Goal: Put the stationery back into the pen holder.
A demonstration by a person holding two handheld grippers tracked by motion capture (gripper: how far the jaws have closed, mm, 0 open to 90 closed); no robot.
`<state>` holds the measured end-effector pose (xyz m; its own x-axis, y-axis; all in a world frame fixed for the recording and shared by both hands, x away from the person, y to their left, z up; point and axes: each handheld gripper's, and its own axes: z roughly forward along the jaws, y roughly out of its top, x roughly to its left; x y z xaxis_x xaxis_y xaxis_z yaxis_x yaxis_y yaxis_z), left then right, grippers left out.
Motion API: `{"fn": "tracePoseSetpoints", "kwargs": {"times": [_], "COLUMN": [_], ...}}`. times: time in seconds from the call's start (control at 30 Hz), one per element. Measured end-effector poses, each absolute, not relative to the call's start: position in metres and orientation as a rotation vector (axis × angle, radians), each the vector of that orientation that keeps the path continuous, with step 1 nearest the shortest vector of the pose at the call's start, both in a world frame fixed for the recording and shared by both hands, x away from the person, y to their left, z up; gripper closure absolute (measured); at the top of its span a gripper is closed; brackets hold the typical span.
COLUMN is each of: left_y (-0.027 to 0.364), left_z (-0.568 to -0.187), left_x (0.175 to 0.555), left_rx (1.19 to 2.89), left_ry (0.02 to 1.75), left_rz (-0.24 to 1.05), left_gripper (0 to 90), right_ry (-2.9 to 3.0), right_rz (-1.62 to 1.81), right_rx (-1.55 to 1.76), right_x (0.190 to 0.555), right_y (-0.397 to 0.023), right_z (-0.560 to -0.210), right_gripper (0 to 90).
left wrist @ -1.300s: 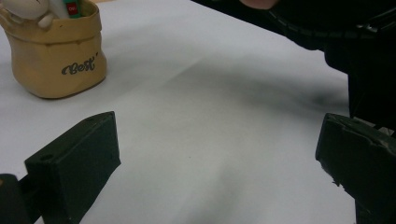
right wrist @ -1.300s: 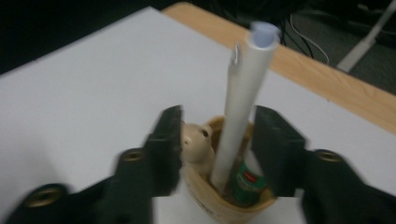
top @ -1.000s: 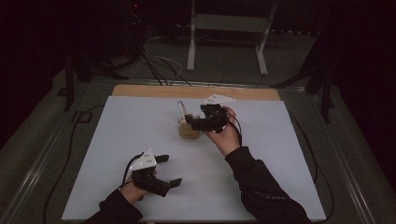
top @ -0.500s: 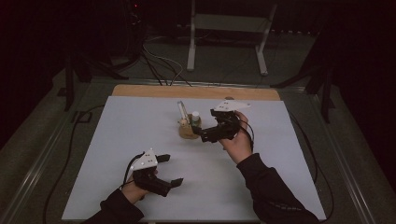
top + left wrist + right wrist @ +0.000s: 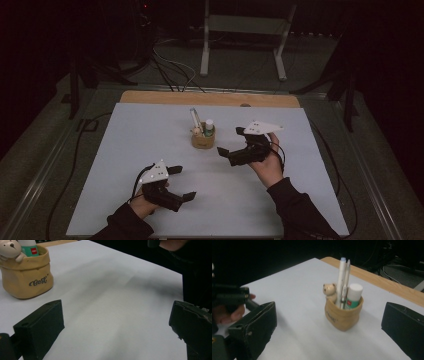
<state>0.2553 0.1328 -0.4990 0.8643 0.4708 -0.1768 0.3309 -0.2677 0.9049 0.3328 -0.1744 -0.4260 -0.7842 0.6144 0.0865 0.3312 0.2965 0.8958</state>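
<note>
A tan pot point(image 5: 203, 139) stands at the middle of the white table top, holding an upright white pen point(image 5: 194, 118), a white-capped green glue stick point(image 5: 209, 126) and a small bear figure point(image 5: 196, 131). My right gripper point(image 5: 230, 141) hovers just right of the pot and apart from it. Its jaws have just been opening and stand wide with nothing between them. In the right gripper view the pot point(image 5: 343, 315) sits beyond the spread jaws point(image 5: 329, 325). My left gripper point(image 5: 183, 183) rests open near the front edge; its view has the pot point(image 5: 25, 280) at the far left.
The white sheet point(image 5: 125, 150) covers the table, with a wooden strip point(image 5: 150, 96) along the far edge. Cables point(image 5: 85, 145) trail off the left side. A metal stand point(image 5: 240, 30) is on the floor behind. The left hand point(image 5: 227, 312) is in the right gripper view.
The right gripper drew back from the pot, to the right and toward the person, with its jaws spread wider. The glue stick now shows in the pot. The left gripper stayed put.
</note>
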Motion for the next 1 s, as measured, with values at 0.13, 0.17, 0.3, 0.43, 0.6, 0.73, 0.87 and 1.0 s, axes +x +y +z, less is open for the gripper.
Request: {"fn": "tracePoseSetpoints", "kwargs": {"times": [0.13, 0.17, 0.3, 0.43, 0.6, 0.73, 0.87, 1.0], "left_y": [0.133, 0.133, 0.133, 0.134, 0.135, 0.136, 0.137, 0.14], "left_z": [-0.5, -0.5, -0.499, -0.499, -0.499, -0.5, -0.5, -0.501], "left_x": [0.254, 0.254, 0.254, 0.254, 0.254, 0.253, 0.252, 0.252], "left_rx": [1.876, 1.877, 1.875, 1.873, 1.877, 1.882, 1.884, 1.879], "left_ry": [0.595, 0.594, 0.588, 0.586, 0.585, 0.58, 0.583, 0.59], "left_rz": [0.147, 0.146, 0.151, 0.151, 0.149, 0.144, 0.152, 0.152], "left_gripper": [0.4, 0.4, 0.4, 0.4, 0.4, 0.4, 0.4, 0.4], "right_ry": [2.3, 2.304, 2.308, 2.326, 2.349, 2.364, 2.355, 2.336], "right_rz": [1.502, 1.512, 1.517, 1.508, 1.502, 1.494, 1.491, 1.457], "right_rx": [0.862, 0.863, 0.871, 0.891, 0.888, 0.886, 0.893, 0.911], "right_x": [0.322, 0.319, 0.307, 0.298, 0.288, 0.282, 0.277, 0.27], "right_y": [-0.184, -0.186, -0.195, -0.205, -0.218, -0.228, -0.239, -0.252], "right_z": [-0.437, -0.44, -0.451, -0.464, -0.475, -0.481, -0.486, -0.491], "right_gripper": [0.1, 0.1, 0.1, 0.1, 0.1, 0.1, 0.1, 0.1]}}
